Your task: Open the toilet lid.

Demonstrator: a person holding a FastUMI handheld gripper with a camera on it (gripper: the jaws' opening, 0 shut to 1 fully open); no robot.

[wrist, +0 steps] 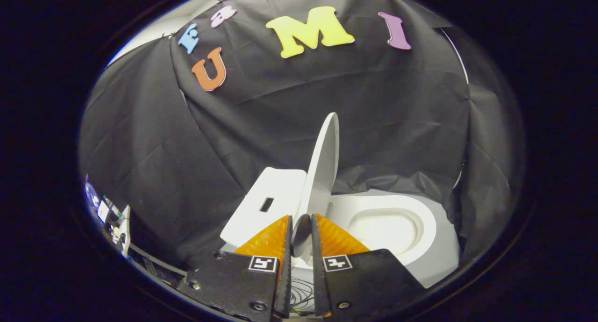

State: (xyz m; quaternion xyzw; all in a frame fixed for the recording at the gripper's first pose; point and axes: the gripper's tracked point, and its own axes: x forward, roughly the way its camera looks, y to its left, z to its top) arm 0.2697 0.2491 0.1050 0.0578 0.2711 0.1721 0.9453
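Gripper view: the tongs (301, 226) are drawn nearly together, with only a narrow gap between the two fingers, and the near edge of the toilet lid (321, 170) sits in that gap, pinched from both sides. The lid stands raised, close to upright with a slight lean to the right, rising ahead of the fingers and ending in a rounded top edge against the black cloth wall (289, 107). To its right the toilet seat (423, 219) lies flat and uncovered, a smooth white ring with a rounded opening in its middle, and there is open room above it as far as the cloth. To the lid's left, just beyond the left finger, the flat white top of the cistern (266, 203) slants away; it has softly rounded corners and a small dark rectangular slot. The lid, seat and cistern all look like glossy hard plastic or ceramic, while the wall is matte fabric, creased and hanging in folds that bunch where it meets the far side of the toilet. The lid's hinge end and its lowest part are hidden behind the fingers, so I cannot tell how it joins the bowl. Far off to the left, past the cloth's edge, some small equipment (114, 219) shows, too small and distorted to make out.
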